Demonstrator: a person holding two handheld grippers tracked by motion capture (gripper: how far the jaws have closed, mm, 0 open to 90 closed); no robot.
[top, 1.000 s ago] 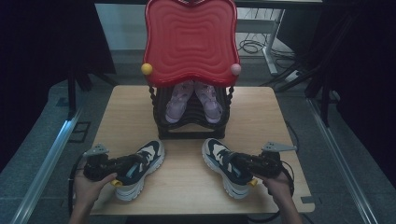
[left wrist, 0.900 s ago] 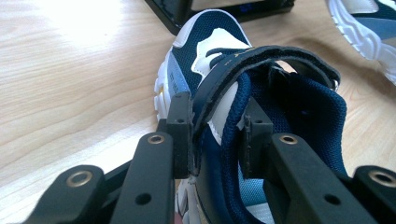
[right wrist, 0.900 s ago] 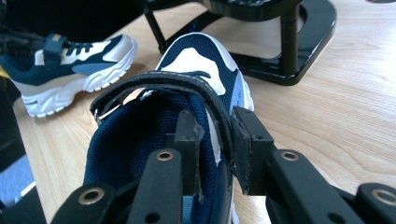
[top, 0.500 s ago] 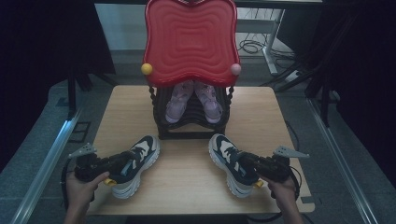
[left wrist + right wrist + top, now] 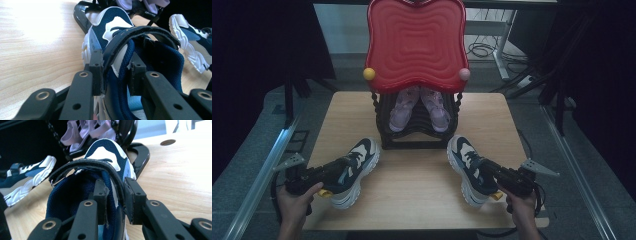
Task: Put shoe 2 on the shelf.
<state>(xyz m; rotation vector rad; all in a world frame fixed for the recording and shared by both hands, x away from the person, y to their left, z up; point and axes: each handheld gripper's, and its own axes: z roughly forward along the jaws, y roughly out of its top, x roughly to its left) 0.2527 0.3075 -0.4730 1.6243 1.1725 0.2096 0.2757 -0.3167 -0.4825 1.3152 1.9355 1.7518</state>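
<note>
At the left of the bench [image 5: 412,190], the left claw [image 5: 343,167] is pinching the collar and strap of the left navy sneaker [image 5: 354,172]; in the left gripper view, its jaws are closing on the shoe's inner side wall, with one jaw inside the opening and the other outside. That sneaker is sitting on its sole near the bench's front left, toe pointing toward the black shoe rack [image 5: 419,122], which is standing at the middle back under a red wavy panel [image 5: 416,45]. A pair of lilac shoes [image 5: 419,107] is resting inside the rack. Farther right, the right navy sneaker [image 5: 471,170] is lying on the bench, well apart from the first, its toe angling toward the rack's right foot. The right claw [image 5: 488,170] is gripping it at the heel end: in the right gripper view the jaws are nearly closed, clamping the strap and collar edge between them.
</note>
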